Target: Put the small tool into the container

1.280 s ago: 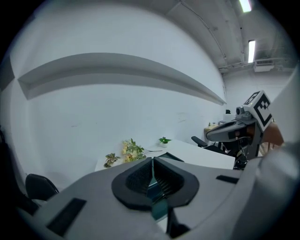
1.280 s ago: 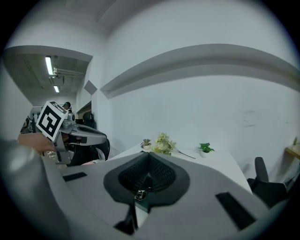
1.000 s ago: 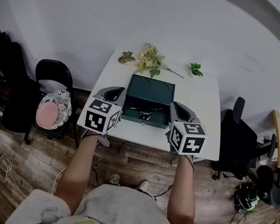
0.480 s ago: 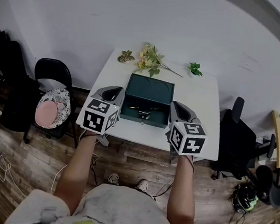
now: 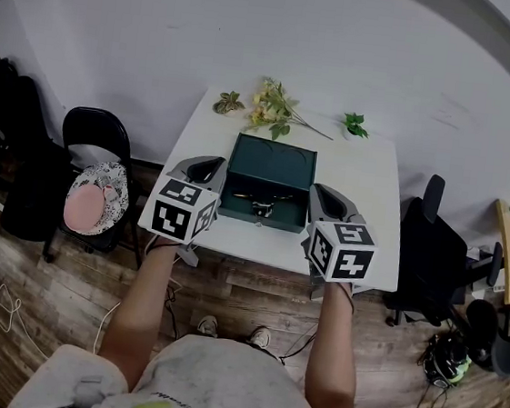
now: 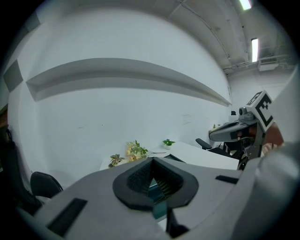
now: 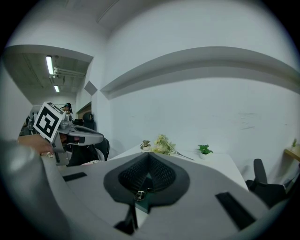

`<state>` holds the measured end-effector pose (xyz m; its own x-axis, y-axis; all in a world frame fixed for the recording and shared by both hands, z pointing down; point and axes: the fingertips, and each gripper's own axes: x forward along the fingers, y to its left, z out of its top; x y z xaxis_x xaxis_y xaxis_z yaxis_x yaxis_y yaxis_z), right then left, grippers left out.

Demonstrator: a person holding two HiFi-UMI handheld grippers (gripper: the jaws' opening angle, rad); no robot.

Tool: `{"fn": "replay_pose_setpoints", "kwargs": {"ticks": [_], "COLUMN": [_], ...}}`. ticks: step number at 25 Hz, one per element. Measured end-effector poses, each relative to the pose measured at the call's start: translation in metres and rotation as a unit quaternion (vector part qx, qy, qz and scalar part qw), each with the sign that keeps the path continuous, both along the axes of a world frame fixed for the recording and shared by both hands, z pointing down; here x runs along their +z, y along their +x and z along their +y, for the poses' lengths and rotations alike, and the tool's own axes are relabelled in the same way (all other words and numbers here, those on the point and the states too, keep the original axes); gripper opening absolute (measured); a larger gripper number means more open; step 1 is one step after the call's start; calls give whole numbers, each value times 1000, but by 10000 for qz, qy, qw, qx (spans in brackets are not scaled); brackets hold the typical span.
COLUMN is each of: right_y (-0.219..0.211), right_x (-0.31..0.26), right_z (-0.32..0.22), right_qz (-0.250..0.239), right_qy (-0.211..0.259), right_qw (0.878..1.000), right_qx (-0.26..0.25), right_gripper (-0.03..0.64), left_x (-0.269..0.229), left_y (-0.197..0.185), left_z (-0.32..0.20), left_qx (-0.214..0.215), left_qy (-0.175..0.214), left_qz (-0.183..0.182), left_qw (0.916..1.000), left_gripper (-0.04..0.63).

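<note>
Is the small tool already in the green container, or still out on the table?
In. The head view shows the small tool lying inside the green container, near its front wall.

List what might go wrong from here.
1. The left gripper and right gripper are both shut. Reaching for the small tool like that would probably just knock it about.
2. Both grippers closely flank the container, so a bump might shove it back into the flowers or skew it on the table.

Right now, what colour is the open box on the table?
Dark green. The box shows best in the head view.
</note>
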<state>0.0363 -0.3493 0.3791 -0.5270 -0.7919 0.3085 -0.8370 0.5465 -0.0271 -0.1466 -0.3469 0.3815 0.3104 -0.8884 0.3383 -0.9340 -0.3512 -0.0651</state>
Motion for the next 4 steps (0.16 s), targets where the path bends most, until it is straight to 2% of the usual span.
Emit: {"fn": "replay_pose_setpoints", "kwargs": {"ticks": [4], "right_y": [1], "right_x": [1], "right_z": [-2], "right_qz": [-8], "right_qy": [-3], "right_qw": [10000], "right_qx": [17], "right_gripper": [5], "left_x": [1], "left_y": [2], "left_z": [-3], "left_qx": [28], "left_qy": [-6], "left_qz": [-37], "left_qw": [10000], "left_gripper": [-2]}}
